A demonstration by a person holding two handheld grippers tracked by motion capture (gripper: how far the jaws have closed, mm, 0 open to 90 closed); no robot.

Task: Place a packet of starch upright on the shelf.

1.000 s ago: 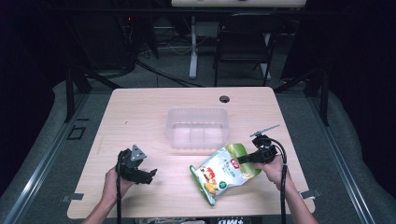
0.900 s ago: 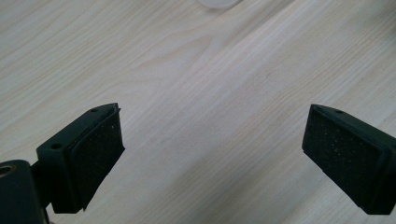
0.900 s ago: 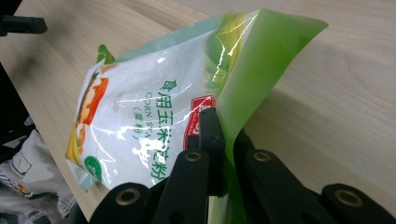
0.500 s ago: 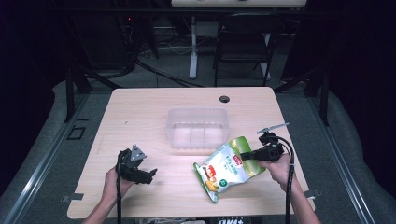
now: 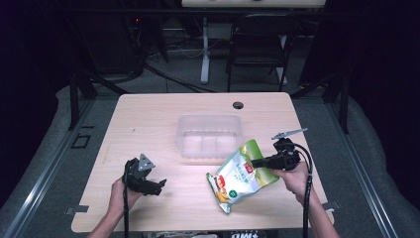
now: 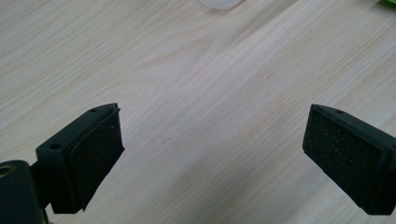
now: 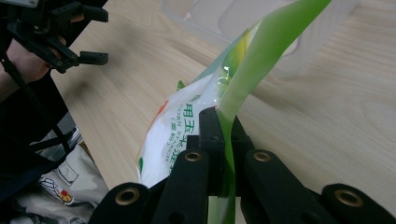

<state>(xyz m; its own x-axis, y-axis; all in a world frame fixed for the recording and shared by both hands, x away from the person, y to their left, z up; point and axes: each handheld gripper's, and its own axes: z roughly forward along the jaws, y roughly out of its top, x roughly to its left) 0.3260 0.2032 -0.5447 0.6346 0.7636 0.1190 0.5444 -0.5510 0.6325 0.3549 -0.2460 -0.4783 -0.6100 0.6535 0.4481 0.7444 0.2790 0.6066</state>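
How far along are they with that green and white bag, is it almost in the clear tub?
Done: the right hand-held gripper has clamped the bag by its green edge. In hand: the bag hangs tilted just in front of the clear tub, its lower corner at the table. Left: carrying it over the rim and letting go, probably. The tub looks empty. The left hand-held gripper is open, holding nothing.

Your two grippers, apart
Left gripper [image 5: 159, 185] at 7 o'clock, jaws spread wide; right gripper [image 5: 256, 162] at 4 o'clock, jaws pinched together.

The counter [image 5: 148, 124] is pale wood. A clear tub [image 5: 209, 135] sits mid-counter. A green bag's [image 5: 242, 174] lower end rests just before it.
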